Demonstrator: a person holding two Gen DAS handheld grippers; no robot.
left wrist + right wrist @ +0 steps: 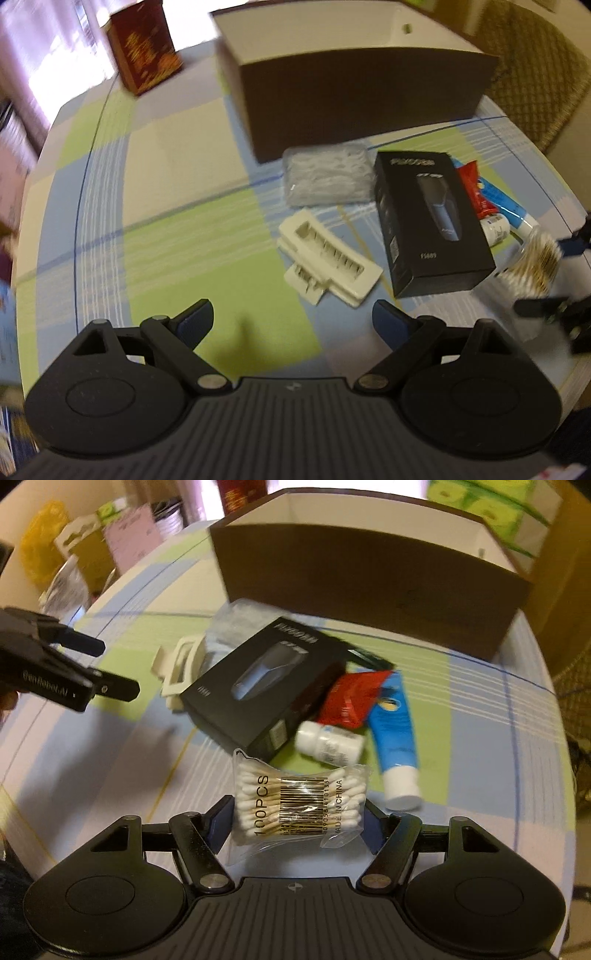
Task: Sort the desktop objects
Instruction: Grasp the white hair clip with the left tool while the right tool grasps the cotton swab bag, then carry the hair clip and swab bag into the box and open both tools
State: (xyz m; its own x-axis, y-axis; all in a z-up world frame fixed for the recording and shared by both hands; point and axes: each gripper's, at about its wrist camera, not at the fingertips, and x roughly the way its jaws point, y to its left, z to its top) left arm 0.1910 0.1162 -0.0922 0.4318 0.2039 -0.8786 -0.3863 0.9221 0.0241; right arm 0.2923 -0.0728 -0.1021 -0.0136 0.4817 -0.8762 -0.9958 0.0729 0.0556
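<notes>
**A:** Checkered tablecloth (184, 177) in green, blue and cream, with a big brown box (369, 587) at the back. Anything in the right gripper (298, 818)?

**B:** Yep, clamped on the cotton swab bag (299, 805), pads squeezing both ends, just in front of the black shaver box (266, 686).

**A:** And the left gripper (293, 317)?

**B:** Spread wide, holding nothing, hanging over bare cloth near the white plastic holder (328, 262).
</notes>
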